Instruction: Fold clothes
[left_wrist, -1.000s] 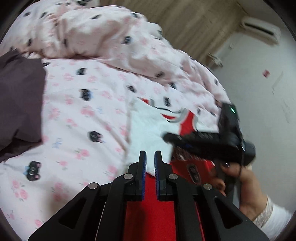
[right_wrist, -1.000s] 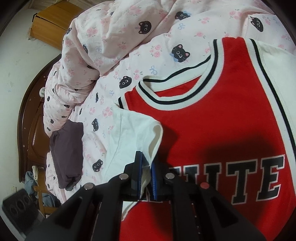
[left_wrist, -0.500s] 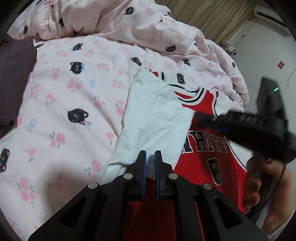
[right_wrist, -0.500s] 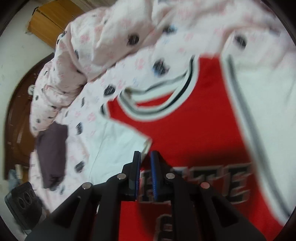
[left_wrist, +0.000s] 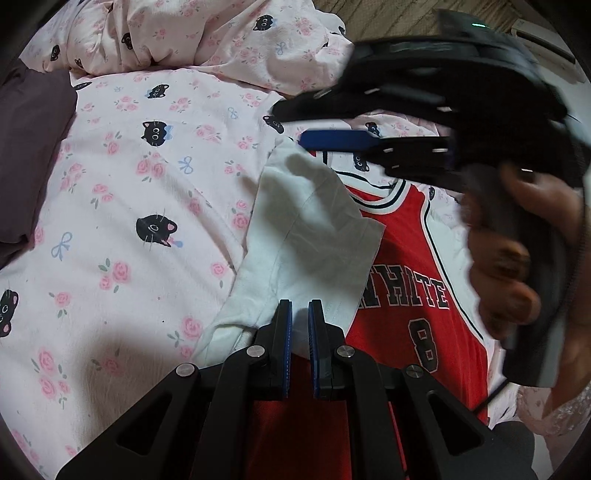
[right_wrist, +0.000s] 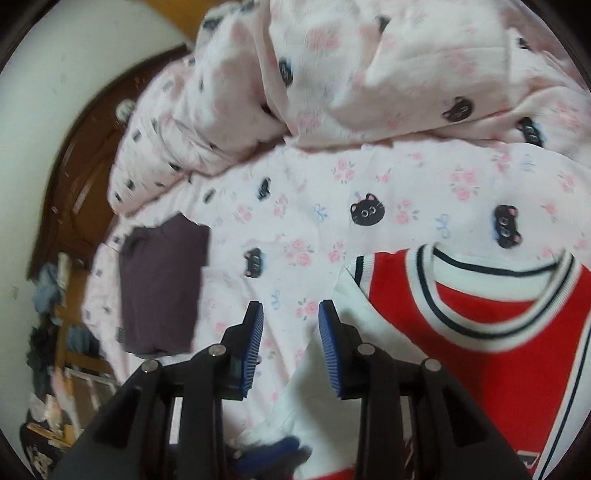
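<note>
Red jersey (left_wrist: 402, 240) with white sleeves, black-and-white striped neckline, white "WHITE" and "8" lettering, pale pink bedsheet (left_wrist: 147, 221) printed with black cat faces, pink roses, blue bows, dark purple garment (right_wrist: 162, 284), blue gripper pads (right_wrist: 330, 347).

Pink cat-print bed sheet (left_wrist: 147, 206) carries a red-and-white jersey (left_wrist: 402, 258), dark folded garment (right_wrist: 162, 284) (well apart), bunched quilt (right_wrist: 332, 74).

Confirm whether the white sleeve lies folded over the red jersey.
Yes. The white sleeve lies folded inward, its edge covering part of the red jersey.
</note>
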